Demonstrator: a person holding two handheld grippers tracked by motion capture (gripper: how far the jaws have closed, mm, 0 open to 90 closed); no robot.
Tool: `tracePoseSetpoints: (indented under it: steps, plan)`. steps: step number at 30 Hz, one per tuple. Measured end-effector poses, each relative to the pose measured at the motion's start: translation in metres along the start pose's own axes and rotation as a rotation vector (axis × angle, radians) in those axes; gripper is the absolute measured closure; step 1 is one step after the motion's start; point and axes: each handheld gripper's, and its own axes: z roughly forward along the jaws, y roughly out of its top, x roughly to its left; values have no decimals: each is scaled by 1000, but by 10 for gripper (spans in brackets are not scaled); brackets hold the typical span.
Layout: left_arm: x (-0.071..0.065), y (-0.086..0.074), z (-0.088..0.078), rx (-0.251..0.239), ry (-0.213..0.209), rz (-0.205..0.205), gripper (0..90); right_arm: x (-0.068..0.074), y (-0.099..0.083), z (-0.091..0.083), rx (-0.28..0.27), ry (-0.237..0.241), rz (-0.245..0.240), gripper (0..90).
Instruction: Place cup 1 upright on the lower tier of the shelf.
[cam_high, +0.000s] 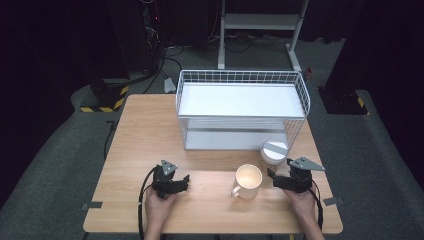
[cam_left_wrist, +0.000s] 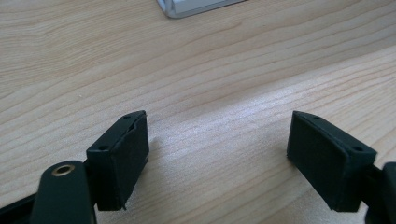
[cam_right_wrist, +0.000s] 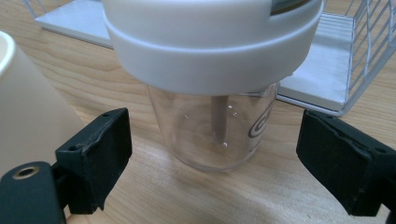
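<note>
Right tongs (cam_high: 272, 176) spread wide near the table's right edge, aimed at the clear jar (cam_right_wrist: 212, 135) with nothing pinched; jar seen in the right gripper view standing upright between the two black pads, apart from both. Left tongs (cam_high: 186, 179) likewise wide apart, gripping nothing, resting low over bare wood toward the front left part of the table (cam_high: 145, 145), with wood grain alone between the pads in the left gripper view.

Wooden table carrying everything. White wire rack (cam_high: 242, 107) standing at the far edge, right of centre, with a white shelf on top and a white base below; corner of that base visible at the top of the left gripper view. Cream mug (cam_high: 247, 181) next, upright and seemingly empty, toward the front edge right of centre, handle turned toward the front left, just beside the right tongs. Jar smallest, topped by a wide white lid (cam_high: 274, 151) with a grey strip across it, standing just before the rack's front right corner, between rack and right tongs, near the mug but apart from it.
</note>
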Motion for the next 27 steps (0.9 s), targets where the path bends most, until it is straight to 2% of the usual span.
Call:
tracePoseSetpoints:
  steps: [11,21,27]
  plan:
    - [0,0,0,1,0,-1,210,2,11,12,4,-6,-16,101]
    - [0,0,0,0,0,1,210,2,10,22,10,-24,-3,108]
    - [0,0,0,1,0,-1,210,4,15,27,19,-41,-18,123]
